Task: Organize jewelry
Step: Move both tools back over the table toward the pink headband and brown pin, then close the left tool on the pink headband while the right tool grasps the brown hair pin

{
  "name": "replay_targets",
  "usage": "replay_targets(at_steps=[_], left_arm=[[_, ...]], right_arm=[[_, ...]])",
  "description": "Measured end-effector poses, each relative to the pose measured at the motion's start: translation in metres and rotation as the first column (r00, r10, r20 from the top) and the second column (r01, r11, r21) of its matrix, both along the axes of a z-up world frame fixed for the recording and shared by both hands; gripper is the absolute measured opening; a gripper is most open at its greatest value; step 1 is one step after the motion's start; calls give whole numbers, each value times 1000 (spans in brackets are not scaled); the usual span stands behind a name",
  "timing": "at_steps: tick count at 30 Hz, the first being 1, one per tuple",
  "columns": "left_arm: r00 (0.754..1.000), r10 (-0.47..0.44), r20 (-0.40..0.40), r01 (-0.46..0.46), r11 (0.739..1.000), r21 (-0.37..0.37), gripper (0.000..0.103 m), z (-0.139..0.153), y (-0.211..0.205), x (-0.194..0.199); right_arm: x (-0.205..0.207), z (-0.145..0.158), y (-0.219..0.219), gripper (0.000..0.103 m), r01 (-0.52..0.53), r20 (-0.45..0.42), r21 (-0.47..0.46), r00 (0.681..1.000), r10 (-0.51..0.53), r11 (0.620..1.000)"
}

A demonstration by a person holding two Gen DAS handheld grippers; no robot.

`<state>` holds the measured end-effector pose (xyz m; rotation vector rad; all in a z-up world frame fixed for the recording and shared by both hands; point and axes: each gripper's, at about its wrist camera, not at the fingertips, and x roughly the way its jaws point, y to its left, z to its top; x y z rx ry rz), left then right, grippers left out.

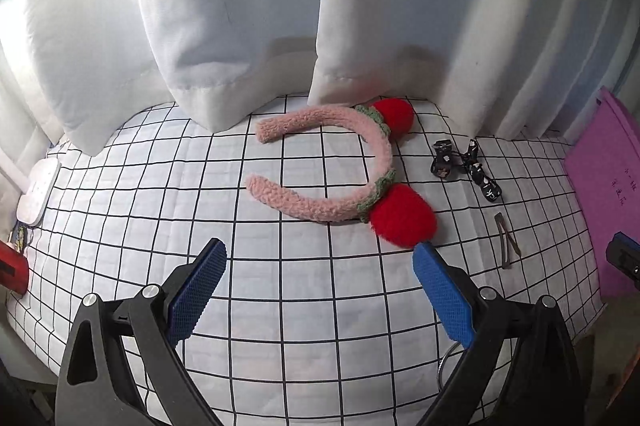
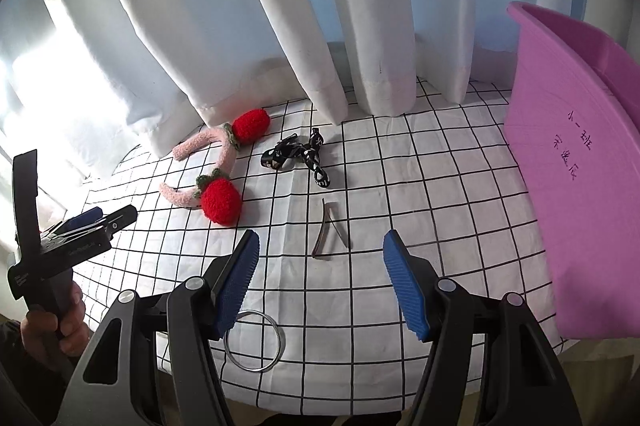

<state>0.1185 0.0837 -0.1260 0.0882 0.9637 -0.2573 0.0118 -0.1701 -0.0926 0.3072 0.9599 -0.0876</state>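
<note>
Fuzzy pink headband with red knitted strawberries lies far-centre on white black-grid tablecloth, white curtains behind; purple plastic bin right. Left gripper and right gripper gape wide, empty, above cloth.

Your 2 grippers match: the right gripper and left gripper have black angular arms, ribbed blue pads and silver screws. At 9 o'clock, your hand wraps a black handle.
</note>
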Motion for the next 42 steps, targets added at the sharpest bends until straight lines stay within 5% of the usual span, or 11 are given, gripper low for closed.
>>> replay_targets(at_steps=[24,42], left_arm=[[970,-240,-30,241,970,14,93,-65,-53,81],[975,-213,-70,213,977,1,93,-83,-81,115]], right_arm=[[53,-77,-4,62,107,-99,20,990,-105,994],[68,-101,4,62,89,-152,-85,983,-101,992]])
